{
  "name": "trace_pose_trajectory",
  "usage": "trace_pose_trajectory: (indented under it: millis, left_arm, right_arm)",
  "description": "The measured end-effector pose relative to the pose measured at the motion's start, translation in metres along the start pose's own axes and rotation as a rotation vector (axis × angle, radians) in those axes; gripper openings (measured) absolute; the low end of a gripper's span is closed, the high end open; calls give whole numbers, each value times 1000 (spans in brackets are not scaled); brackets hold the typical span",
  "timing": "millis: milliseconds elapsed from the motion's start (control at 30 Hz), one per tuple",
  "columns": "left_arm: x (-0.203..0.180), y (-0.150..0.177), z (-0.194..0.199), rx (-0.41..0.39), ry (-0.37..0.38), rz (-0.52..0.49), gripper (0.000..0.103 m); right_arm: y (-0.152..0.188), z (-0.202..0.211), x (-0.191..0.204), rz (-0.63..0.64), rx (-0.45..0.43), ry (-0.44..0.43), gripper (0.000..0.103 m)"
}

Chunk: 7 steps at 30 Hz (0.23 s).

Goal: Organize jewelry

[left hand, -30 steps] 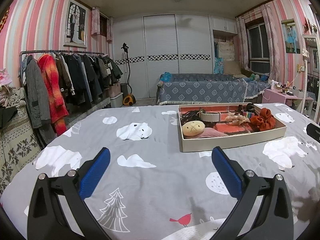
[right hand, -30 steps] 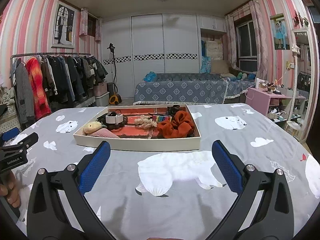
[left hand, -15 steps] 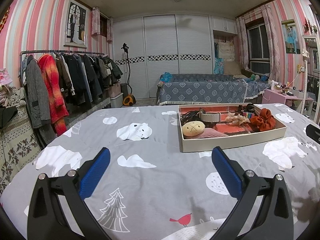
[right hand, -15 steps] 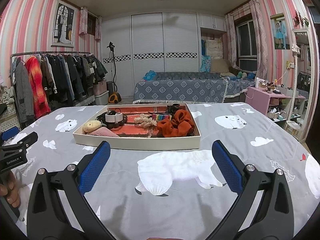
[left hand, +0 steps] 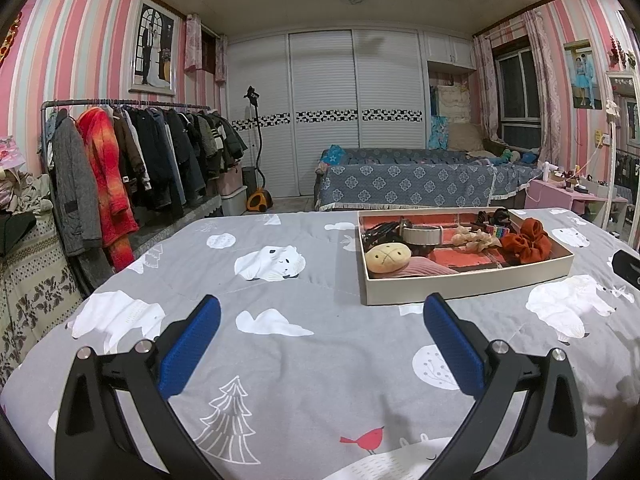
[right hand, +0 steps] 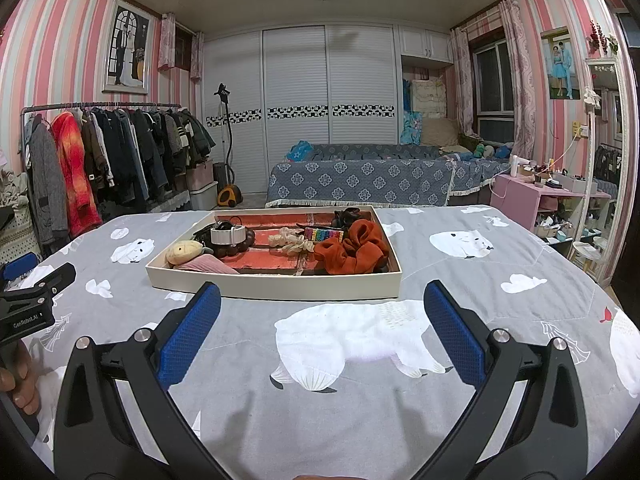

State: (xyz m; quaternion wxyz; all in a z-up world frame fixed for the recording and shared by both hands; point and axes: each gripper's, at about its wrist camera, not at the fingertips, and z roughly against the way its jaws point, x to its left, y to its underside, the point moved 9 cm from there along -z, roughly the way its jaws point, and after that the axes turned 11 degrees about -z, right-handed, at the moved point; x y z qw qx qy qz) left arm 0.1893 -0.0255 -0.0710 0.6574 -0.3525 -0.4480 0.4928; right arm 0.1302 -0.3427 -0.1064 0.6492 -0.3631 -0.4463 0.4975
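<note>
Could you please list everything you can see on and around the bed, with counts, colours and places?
shallow cream cardboard tray: one, red-lined, on the grey quilt
rust orange fabric scrunchie: one, tray's right end
cream fabric scrunchie: one, tray middle
rainbow striped hair clip: one, behind the scrunchies
white band: one, on dark beads, tray left
tan round plush: one, tray's near-left corner
clothes rack: one, left wall
left gripper: blue pads, jaws open
right gripper: blue pads, jaws open

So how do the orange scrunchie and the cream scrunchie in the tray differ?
The orange scrunchie is bulkier and rust-coloured; the cream scrunchie is slimmer and pale. The orange one sits at the tray's right end, the cream one near the middle. Both are ruffled fabric, lying loose and ungripped.
</note>
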Motion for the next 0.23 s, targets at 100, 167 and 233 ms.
trace_pose_trajectory:
  millis: [100, 167, 233]
  left_arm:
    - [0, 0, -1, 2, -1, 3, 99]
    - [1, 0, 0, 1, -1, 4, 99]
    - [0, 0, -1, 2, 0, 2, 99]
  right_arm:
    - [0, 0, 0, -1, 3, 0, 99]
    - [1, 0, 0, -1, 4, 1, 99]
    - [0, 0, 0, -1, 4, 1, 99]
